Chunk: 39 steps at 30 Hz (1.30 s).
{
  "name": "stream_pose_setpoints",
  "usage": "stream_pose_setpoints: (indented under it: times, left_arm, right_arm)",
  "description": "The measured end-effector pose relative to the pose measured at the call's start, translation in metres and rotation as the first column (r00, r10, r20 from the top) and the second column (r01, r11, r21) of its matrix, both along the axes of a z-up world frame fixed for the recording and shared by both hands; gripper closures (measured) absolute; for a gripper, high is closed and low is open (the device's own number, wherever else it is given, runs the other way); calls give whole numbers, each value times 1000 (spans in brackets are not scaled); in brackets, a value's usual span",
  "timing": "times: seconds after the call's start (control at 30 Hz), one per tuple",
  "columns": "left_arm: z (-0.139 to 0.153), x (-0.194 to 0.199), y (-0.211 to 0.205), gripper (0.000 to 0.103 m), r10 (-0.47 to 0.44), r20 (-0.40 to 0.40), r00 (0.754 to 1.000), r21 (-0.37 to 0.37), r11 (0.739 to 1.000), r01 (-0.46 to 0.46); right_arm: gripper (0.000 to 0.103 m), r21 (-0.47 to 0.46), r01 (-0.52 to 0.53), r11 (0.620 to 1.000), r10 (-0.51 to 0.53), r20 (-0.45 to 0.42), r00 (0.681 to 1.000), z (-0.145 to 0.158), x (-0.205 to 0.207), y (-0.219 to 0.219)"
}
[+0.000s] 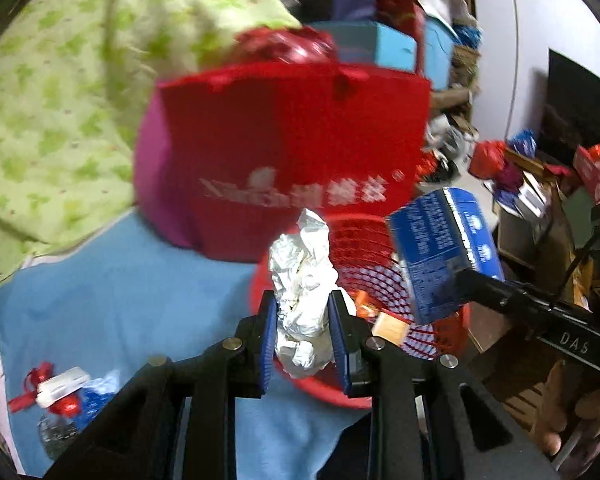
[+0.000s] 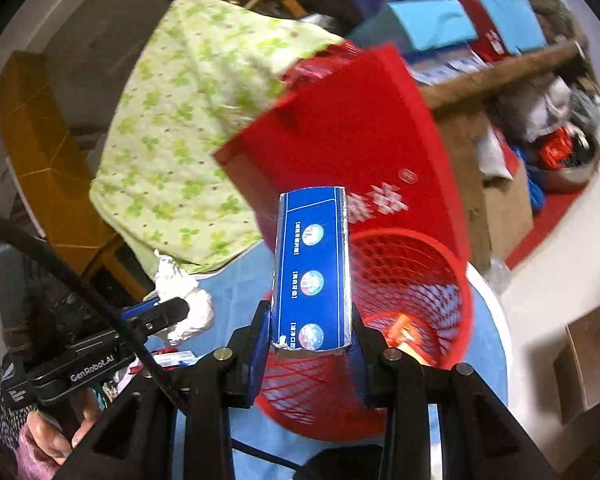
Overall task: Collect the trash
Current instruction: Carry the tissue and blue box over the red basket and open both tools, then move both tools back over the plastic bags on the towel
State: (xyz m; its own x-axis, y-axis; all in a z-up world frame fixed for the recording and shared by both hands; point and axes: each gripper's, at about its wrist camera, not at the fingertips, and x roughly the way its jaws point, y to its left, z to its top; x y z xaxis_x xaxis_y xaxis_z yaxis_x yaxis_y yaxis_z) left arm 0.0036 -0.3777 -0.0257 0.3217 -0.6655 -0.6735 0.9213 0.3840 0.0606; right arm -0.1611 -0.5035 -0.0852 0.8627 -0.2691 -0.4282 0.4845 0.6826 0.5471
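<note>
Left gripper [image 1: 304,330] clenched on a crumpled silver foil wad [image 1: 302,300] — held at the near rim of the round red mesh plastic basket [image 1: 432,336]. Right gripper [image 2: 310,350] clamped on a flat blue printed carton [image 2: 312,268], upright, over the basket mouth. Basket stands on light blue cloth [image 1: 132,304] — a red paper bag [image 1: 296,148] behind it.

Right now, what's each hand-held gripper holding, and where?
Left hand-held gripper: crumpled silver foil wad, pinched at its lower half. Right hand-held gripper: blue rectangular carton, clamped across its near end.
</note>
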Motion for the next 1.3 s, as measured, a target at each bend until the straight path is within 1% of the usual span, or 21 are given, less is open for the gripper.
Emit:
stream_pose_setpoints:
  times: [0.03,0.07,0.13,0.17,0.2,0.23,0.3,0.37,0.47,0.53,0.63,0.7,0.77,0.83,0.87,0.9,0.93,1.0,1.13,1.23,1.3]
  left_arm:
    - [-4,-1,-4,71,-6,-4,1000,9,1000,6]
    - [-11,-4,-13,71,-14,-13,1000,24,1000,14]
    - [-20,-5,-22,56,-22,-27,999,45,999,23]
    - [-24,-5,-24,50,-24,-31,999,50,998,26]
    - [-27,-4,-26,38,-18,-32,999,58,998,20]
    - [-28,-5,-25,35,-13,-32,999,59,998,15]
    - [-29,-2,-18,35,-1,-32,1000,53,999,2]
    - [-26,3,-7,35,19,-31,999,41,999,-18]
    - [-18,11,15,35,71,-21,997,11,997,-71]
    - [-13,19,37,33,120,-14,993,-9,993,-120]
    - [-5,29,85,30,218,9,976,-51,975,-217]
    - [-4,35,114,29,286,39,957,-61,957,-283]
    - [-6,41,140,29,356,76,931,-66,934,-352]
    - [-7,47,163,29,408,90,909,-71,912,-403]
    - [-7,52,182,29,444,89,892,-78,896,-438]
    - [-8,55,192,29,463,88,882,-82,886,-457]
    - [-8,60,209,29,498,84,863,-91,867,-491]
    - [-7,67,233,28,540,75,838,-105,840,-532]
    - [-11,82,283,28,636,82,767,-128,770,-625]
    - [-17,87,311,27,673,70,736,-138,738,-661]
    - [-24,94,331,27,702,57,710,-134,710,-691]
  right_arm:
    - [64,19,7,1000,-7,-3,1000,-5,-4,-7]
    - [64,36,12,999,-12,-4,1000,-10,-5,-11]
    - [62,66,14,998,-13,-7,1000,-17,-4,-20]
    - [56,86,17,996,-16,-7,1000,-21,-5,-25]
    - [38,100,25,995,-25,-3,1000,-23,-6,-28]
    - [31,106,31,994,-32,9,999,-24,-7,-30]
    - [31,89,30,996,-33,31,999,-20,-8,-27]
    - [31,49,30,998,-32,34,999,-13,-7,-21]
    - [31,1,17,1000,-17,75,997,0,-8,-8]
    - [31,-31,2,1000,1,94,996,9,-5,2]
    - [31,-92,-39,995,50,120,992,25,8,24]
    - [31,-129,-86,988,103,130,986,36,23,43]
    - [31,-151,-129,980,149,129,980,45,41,63]
    - [31,-162,-175,971,195,121,973,49,60,84]
    - [31,-165,-193,967,213,115,970,50,67,92]
    - [31,-171,-225,959,244,99,965,52,82,105]
    - [31,-173,-241,955,259,87,962,52,90,113]
    - [31,-172,-293,940,307,59,950,52,112,136]
    - [31,-162,-383,909,391,19,920,47,145,177]
    - [31,-166,-435,885,439,-16,898,42,167,204]
    - [31,-155,-468,870,469,-35,883,37,181,221]
